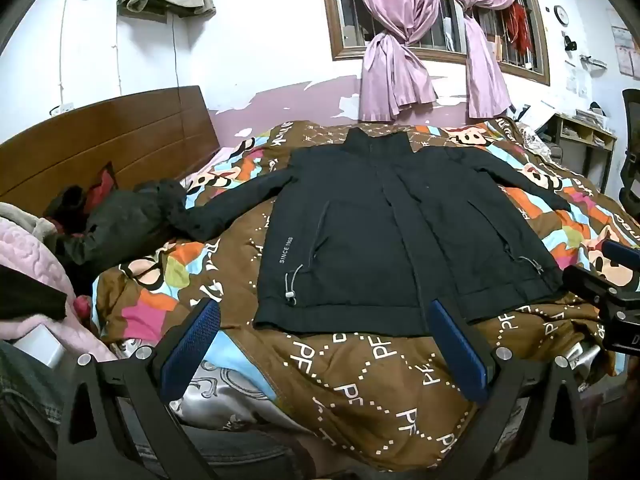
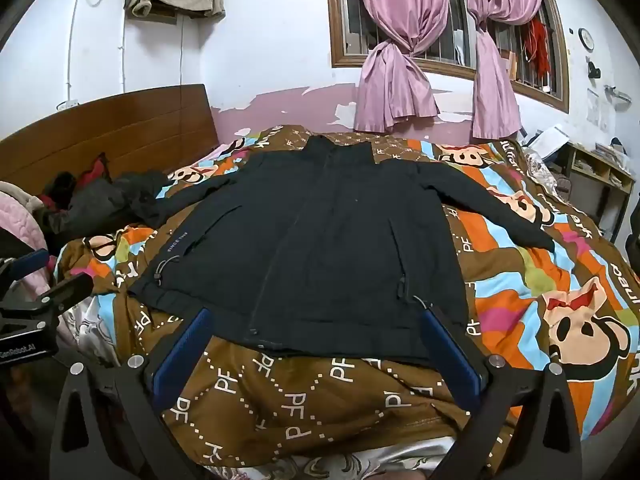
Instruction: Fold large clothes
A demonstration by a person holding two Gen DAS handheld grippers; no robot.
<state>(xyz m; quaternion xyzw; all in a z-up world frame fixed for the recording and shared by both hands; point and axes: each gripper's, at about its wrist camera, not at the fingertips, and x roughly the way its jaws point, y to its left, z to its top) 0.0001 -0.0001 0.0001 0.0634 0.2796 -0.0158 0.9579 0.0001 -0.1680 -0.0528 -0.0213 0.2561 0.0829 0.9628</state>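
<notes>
Both tongs, left (image 1: 324, 316) and right (image 2: 316, 322), spread apart, empty, above black jacket (image 2: 320, 240) hem, patterned quilt (image 2: 520, 280) bare around it

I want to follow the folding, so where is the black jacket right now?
The black jacket lies spread flat, front up, mid-bed on the patterned quilt in both views, collar toward the curtained window, its left-side sleeve reaching a dark clothes pile.

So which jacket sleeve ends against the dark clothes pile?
The sleeve on the headboard side; the other sleeve lies alone on the quilt.
</notes>
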